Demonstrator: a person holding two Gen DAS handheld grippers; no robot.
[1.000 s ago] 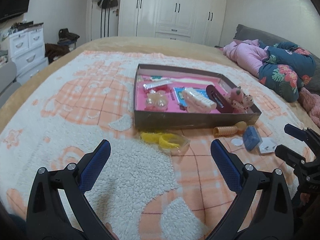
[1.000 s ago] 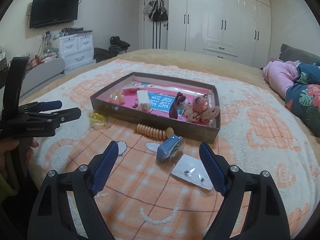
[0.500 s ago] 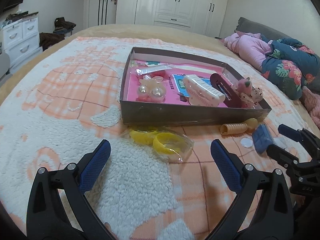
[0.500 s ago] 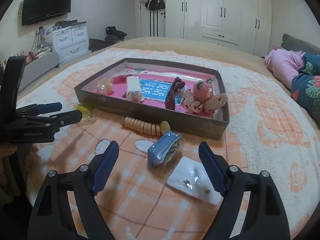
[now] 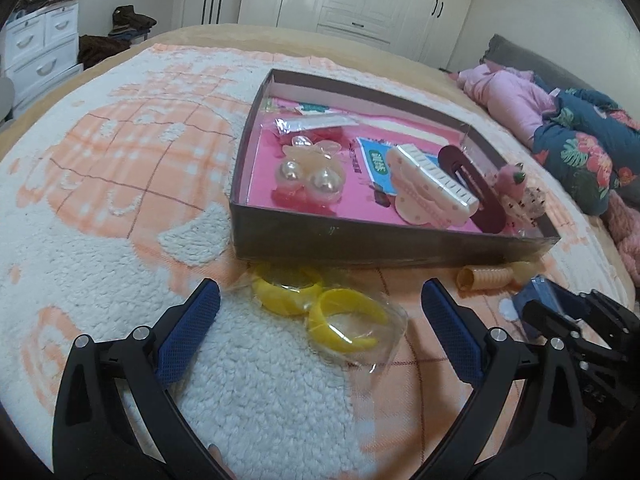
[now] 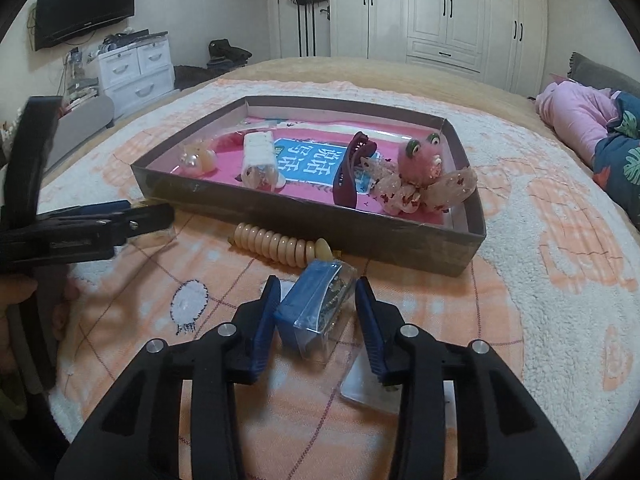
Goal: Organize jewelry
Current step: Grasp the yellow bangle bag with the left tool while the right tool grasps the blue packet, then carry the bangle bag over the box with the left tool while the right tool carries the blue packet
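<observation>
We hold our right claw (image 6: pixel 316 312) low over the peach-and-white fleecy blanket (image 6: pixel 560 232) on the bed, its blue-padded fingers (image 6: pixel 266 320) narrowed to either side of a small blue box in clear plastic wrap (image 6: pixel 316 312); the pads sit just beside the wrap, and we cannot tell whether they press it yet. The box lies on the blanket in front of the shallow dark-brown cardboard tray with a pink floor (image 6: pixel 400 240). Between box and tray lies a beige coiled spiral hair tie (image 6: pixel 280 244), almost touching the box's far end. A flat clear packet (image 6: pixel 368 384) lies partly under the right finger.

Our left claw (image 5: pixel 320 316) hangs wide open and empty over the blanket, its fingers (image 5: pixel 188 332) bracketing a clear bag holding two yellow plastic bangles (image 5: pixel 320 308). The bag lies just in front of the tray's near wall, towards its left corner.

Inside the tray we see a pair of large pearl ornaments on a peach backing (image 5: pixel 312 176) at the left, a white-and-peach comb-like hair clip (image 5: pixel 432 192) in the middle, a dark maroon oval hair clip (image 5: pixel 476 192) leaning beside it, and a pink fuzzy creature with sequinned translucent wings (image 6: pixel 428 176) at the right end
</observation>
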